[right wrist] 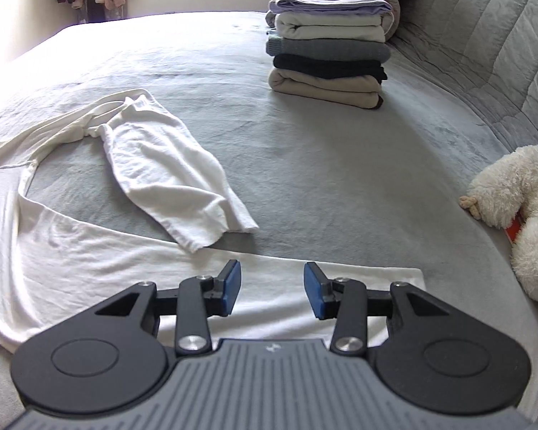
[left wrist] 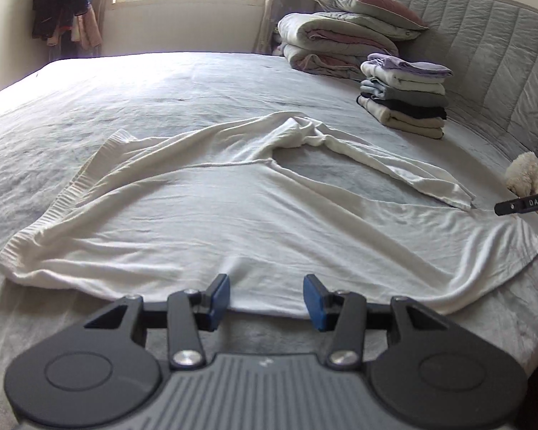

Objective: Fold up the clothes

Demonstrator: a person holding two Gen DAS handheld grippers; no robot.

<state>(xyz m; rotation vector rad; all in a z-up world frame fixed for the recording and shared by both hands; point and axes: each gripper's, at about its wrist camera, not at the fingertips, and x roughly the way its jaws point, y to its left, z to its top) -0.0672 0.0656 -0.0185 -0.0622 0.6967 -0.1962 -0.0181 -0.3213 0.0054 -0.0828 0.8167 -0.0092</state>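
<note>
A white long-sleeved top was laid out loosely on the grey bed, not yet folded. Its ribbed hem lay at the left of the left wrist view, and the collar end with one sleeve was spread to the right, so the long axis ran roughly left to right across both views. The left hand-held gripper was held released, jaws apart and empty, right at the near edge of the garment body, with the cloth directly ahead of it. The right hand-held gripper was likewise spread and empty, poised over the near right corner of the fabric; the loose sleeve lay ahead and to its left. The right gripper was judged nearer the sleeve end, the left nearer the hem end. A near-edge pinch by both was judged likely as the next move, followed by a fold away across the short axis. A stack of folded clothes stood well apart at the far right, and a white plush toy lay at the bed's right edge.
</note>
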